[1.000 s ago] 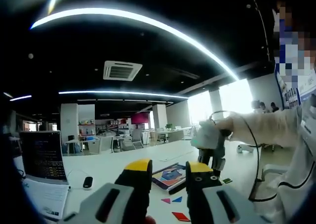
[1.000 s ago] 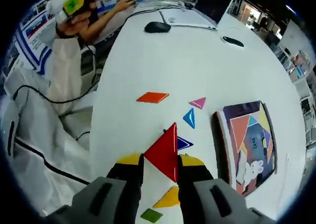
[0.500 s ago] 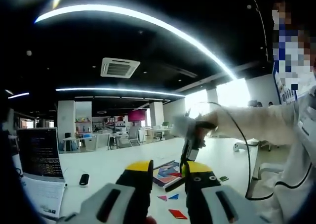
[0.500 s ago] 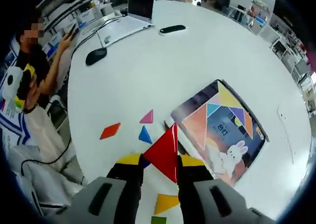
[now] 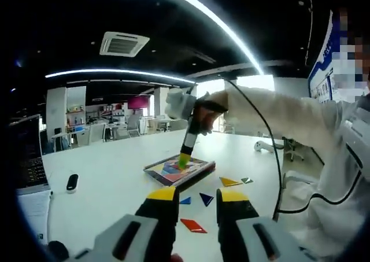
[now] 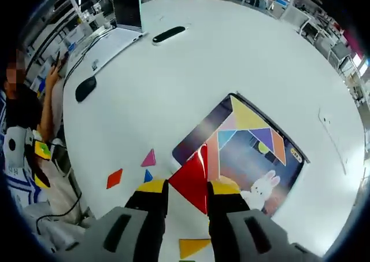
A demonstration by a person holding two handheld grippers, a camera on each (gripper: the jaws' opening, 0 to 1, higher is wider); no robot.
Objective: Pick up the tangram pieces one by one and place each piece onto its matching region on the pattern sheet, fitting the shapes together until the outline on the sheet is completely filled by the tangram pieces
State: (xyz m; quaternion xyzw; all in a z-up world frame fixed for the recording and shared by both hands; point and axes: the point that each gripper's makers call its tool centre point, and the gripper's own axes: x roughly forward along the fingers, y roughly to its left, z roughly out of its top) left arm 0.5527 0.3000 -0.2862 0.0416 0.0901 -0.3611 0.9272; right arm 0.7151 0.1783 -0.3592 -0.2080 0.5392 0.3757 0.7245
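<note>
My right gripper (image 6: 188, 188) is shut on a large red triangle (image 6: 193, 178), held upright above the near edge of the pattern sheet (image 6: 248, 149). The sheet shows a coloured house outline and a white rabbit. On the white table left of it lie a pink triangle (image 6: 149, 158), a blue triangle (image 6: 148, 176) and an orange parallelogram (image 6: 114, 178). A yellow triangle (image 6: 193, 247) lies near the jaws. In the left gripper view my left gripper (image 5: 198, 195) is open and holds nothing. Beyond it the right gripper (image 5: 184, 160) hangs over the sheet (image 5: 199, 170).
A laptop (image 6: 124, 19), a black mouse (image 6: 85, 88) and a black remote (image 6: 169, 34) lie at the table's far side. A seated person's arm (image 6: 49, 109) reaches to the table edge at left. Loose pieces (image 5: 206, 198) lie between the left gripper and the sheet.
The right gripper has carried the red triangle from over the loose pieces to over the sheet's near edge. The left gripper's view has tilted down toward the table; its jaws are unchanged.
</note>
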